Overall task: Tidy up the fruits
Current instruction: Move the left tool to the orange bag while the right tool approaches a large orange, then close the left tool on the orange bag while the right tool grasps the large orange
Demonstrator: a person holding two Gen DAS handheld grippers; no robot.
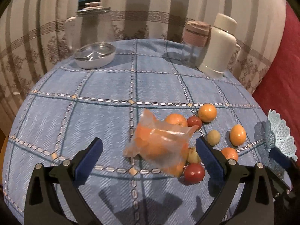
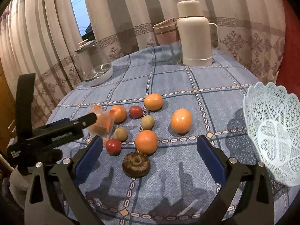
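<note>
blue checked cloth covers the desk (image 2: pixel 168 78), and the fruit is scattered loose across it. taking the pale lace basket (image 2: pixel 271 131) as the landmark: it stands at the desk's right edge, tilted, with no fruit in it. nearest to it on its left sits a big orange (image 2: pixel 181 120), well apart from the rim. further left of the basket, another orange (image 2: pixel 146 142) sits close to a dark brown round fruit (image 2: pixel 136 165), the two just about touching. beyond those, away from the basket, a second pair of oranges (image 2: pixel 153 101), two small tan fruits (image 2: pixel 147 122) and two red tomatoes (image 2: pixel 113 146) lie in a loose cluster. farthest from the basket is a crumpled orange-tinted plastic bag (image 1: pixel 159 144), with more fruit showing through it.

left gripper (image 1: pixel 150 159) hovers over the bag, jaws spread wide, nothing between the blue pads. right gripper (image 2: pixel 150 157) sits low just left of the basket, jaws wide apart too, framing the brown fruit without touching it. at the far desk edge, behind the basket, a white thermos (image 2: pixel 195 35) stands upright.
</note>
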